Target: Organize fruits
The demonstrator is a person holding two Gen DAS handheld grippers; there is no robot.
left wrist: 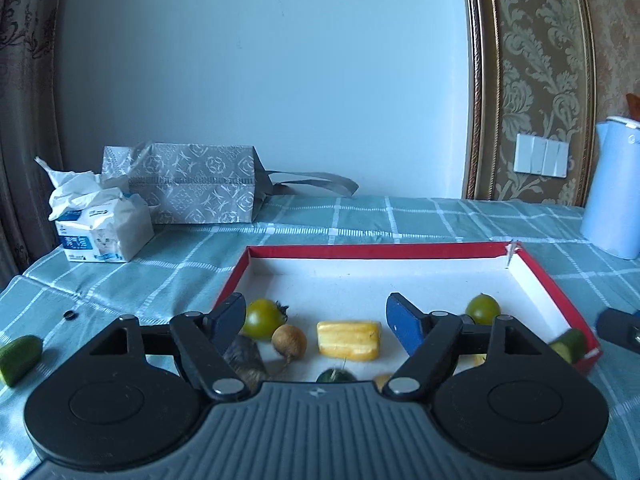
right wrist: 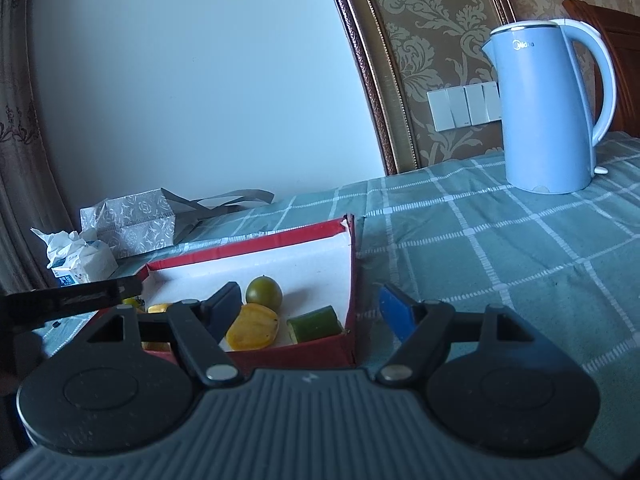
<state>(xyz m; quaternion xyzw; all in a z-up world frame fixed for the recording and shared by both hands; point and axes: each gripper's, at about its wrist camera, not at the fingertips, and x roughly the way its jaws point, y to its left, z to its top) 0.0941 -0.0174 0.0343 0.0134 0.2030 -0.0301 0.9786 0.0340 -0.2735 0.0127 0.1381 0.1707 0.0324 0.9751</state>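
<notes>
It was a home: damask wallpaper (right wrist: 436, 20), curtains (left wrist: 24, 80) at the left, an electric kettle (right wrist: 548, 108) and tissue pack (left wrist: 104, 224) on a checked tablecloth (right wrist: 500, 240).

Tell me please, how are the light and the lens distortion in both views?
Left wrist view: dim bluish daylight, the wall frame bows from the fisheye, the red box looks sharp. Right wrist view: same cool cast, dark corners, the kettle leans, no glare.

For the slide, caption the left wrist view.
Open left gripper poised over the red-rimmed box holding green tomatoes, a yellow corn piece and a longan.
</notes>
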